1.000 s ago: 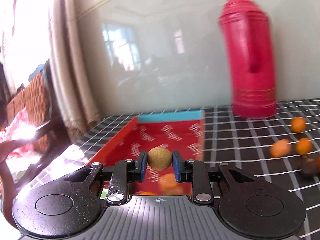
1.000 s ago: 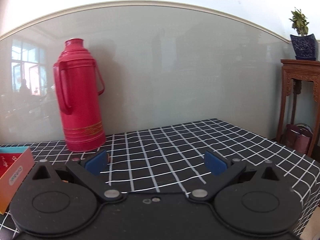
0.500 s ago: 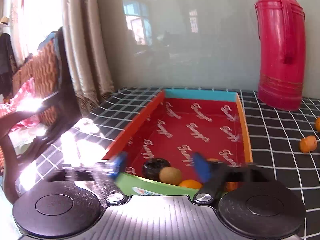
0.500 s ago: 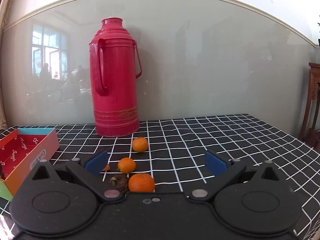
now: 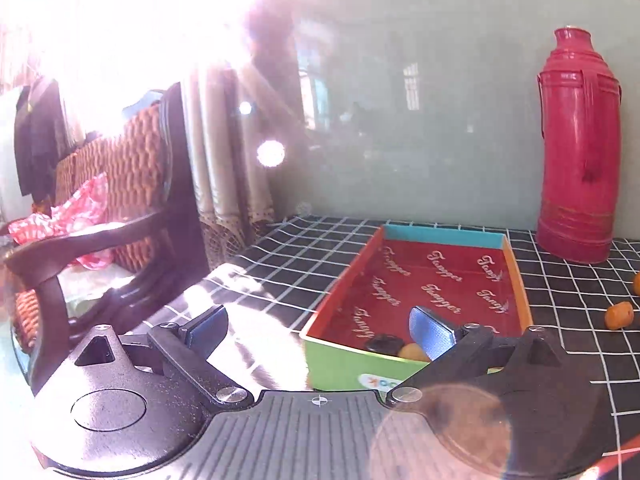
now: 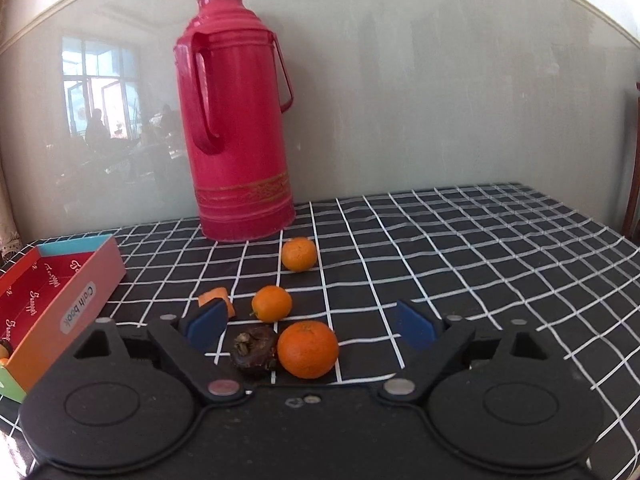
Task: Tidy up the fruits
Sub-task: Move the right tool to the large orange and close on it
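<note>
Checked table [image 6: 460,240] is carrying everything; red thermos [image 6: 236,120] is standing well ahead of the right gripper [image 6: 308,326], against the wall. Red-lined box [image 5: 516,276] is sitting ahead-right of the left gripper [image 5: 320,326], its near wall just beyond the fingertips.

Change: a second ago the left gripper was clamping the tan round fruit [image 5: 412,351]. Now its jaws are opening, nothing between them, and that fruit is lying in the box's near end beside a dark fruit [image 5: 382,343]. One more piece sorted.

Right gripper's jaws are closing, pads not yet touching anything. Between them and just ahead: big orange [image 6: 308,349] touching a dark shrivelled fruit [image 6: 254,346]. Farther ahead: middle orange [image 6: 272,303], far orange [image 6: 299,254], orange chunk [image 6: 216,297] just ahead of the left-hand pad. Probably the next pick; several pieces are still waiting outside the box.
</note>
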